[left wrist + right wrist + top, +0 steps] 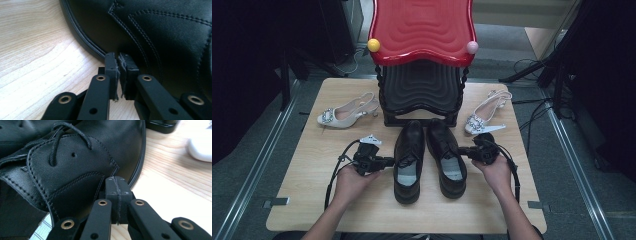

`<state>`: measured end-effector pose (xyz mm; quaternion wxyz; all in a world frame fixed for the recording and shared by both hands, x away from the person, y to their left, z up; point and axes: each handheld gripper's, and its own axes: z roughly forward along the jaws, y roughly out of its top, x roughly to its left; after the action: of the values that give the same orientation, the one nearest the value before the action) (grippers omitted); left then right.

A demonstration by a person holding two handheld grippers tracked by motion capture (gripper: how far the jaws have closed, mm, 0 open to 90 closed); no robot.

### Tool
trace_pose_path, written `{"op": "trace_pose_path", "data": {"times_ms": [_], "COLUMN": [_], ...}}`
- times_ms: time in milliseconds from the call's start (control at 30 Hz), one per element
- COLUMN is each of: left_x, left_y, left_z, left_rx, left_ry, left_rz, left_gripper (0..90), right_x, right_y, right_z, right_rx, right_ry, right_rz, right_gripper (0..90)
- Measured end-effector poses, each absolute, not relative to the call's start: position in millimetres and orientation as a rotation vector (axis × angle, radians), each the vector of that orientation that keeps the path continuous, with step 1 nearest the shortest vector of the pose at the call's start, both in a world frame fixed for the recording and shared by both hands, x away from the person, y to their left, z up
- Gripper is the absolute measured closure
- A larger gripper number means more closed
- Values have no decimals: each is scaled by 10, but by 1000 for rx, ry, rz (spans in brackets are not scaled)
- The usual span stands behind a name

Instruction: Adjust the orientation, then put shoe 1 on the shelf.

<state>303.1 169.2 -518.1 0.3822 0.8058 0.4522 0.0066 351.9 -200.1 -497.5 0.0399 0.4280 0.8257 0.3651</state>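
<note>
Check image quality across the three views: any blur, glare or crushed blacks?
High view: sharp but dim, surroundings near black, soft sheen on the red shelf top. Left gripper view: bright glare washes out the table, and the black shoe keeps its stitching visible. Right gripper view: the laces are crisp, the white shoe at the top right is blurred, and the wood is overexposed.

You're seeing black leather shoes sitting on pale woodgrain table, white heels sparkling, red rippled shelf gleaming.
</note>
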Motion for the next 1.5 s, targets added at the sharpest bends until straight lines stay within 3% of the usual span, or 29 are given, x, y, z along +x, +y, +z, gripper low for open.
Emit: {"op": "trace_pose_path", "data": {"times_ms": [567,867,1100,1300,1500], "left_x": [2860,2778,2741,2774,2800], "left_y": [1464,1390,1578,1671,1735], "left_z": [-5189,-5175,-5041,-5042,-5025], "left_rx": [2067,2104,2067,2082,2093], "left_ry": [1077,1022,1016,1046,1061], "left_rz": [-124,-113,-106,-104,-95], "left_gripper": [900,896,751,629,570], "right_x": [3513,3559,3463,3372,3289], "right_y": [-1888,-1954,-2015,-2002,-1989], "right_z": [-4982,-4971,-4805,-4684,-4602], "right_rx": [1302,1341,1308,1309,1282], "right_ry": [2528,2487,2456,2471,2467], "right_rz": [1136,1165,1262,1259,1268], "right_gripper": [900,880,790,766,742]}}
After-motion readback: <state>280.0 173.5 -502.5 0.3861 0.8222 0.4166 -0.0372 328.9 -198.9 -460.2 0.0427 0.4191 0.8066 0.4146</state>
